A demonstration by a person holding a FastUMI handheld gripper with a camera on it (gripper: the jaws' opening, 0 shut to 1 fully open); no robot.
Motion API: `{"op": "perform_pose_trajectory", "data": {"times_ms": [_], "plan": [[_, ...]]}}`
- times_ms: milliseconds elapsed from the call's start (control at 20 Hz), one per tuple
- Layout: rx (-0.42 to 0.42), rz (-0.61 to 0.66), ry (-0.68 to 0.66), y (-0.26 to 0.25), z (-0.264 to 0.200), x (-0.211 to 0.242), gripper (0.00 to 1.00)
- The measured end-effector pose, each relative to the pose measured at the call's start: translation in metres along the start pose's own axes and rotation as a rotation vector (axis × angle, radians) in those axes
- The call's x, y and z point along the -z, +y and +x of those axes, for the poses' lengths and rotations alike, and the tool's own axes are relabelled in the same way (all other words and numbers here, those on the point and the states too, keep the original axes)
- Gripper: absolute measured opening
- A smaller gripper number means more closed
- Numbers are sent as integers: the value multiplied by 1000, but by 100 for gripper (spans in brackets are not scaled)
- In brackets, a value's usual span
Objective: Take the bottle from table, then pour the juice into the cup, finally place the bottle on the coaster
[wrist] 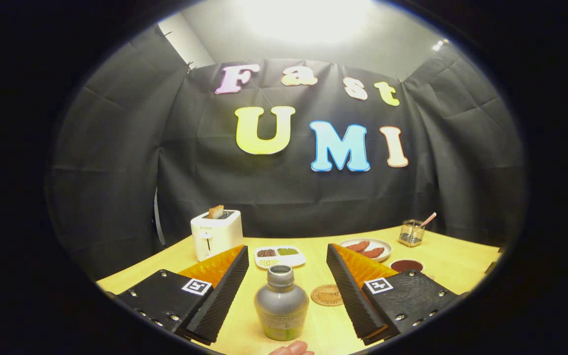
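A squat grey bottle (281, 302) with an open neck and a yellow-green label stands upright on the pale wooden counter (456, 259), between the released, wide-apart jaws of the gripper (287, 293), touching neither. A round cork coaster (327, 295) lies just beside it at two o'clock.

Grey bottle (281, 303) stood upright, cap off, on the table. Round brown coaster (327, 295) lay flat just beside it.

Light: bright overhead glare, blown out | table (456, 261) evenly lit, sharp | edges: strong fisheye bending
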State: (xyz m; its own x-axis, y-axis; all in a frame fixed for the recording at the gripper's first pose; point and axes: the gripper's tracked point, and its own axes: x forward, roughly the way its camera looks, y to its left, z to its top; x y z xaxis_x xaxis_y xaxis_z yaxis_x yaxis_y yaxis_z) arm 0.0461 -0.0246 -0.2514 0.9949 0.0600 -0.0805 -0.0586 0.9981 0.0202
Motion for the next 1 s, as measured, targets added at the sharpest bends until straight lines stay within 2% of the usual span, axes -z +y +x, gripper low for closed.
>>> {"op": "perform_pose_trajectory", "data": {"times_ms": [350,450,650,900,1000], "plan": [[-16,-44,21,-4,10,48,98],[-12,-34,21,-4,11,54,92],[-18,-39,3,-1,15,55,81],[-5,15,9,-8,14,52,78],[13,61,-18,-17,12,36,77]]}}
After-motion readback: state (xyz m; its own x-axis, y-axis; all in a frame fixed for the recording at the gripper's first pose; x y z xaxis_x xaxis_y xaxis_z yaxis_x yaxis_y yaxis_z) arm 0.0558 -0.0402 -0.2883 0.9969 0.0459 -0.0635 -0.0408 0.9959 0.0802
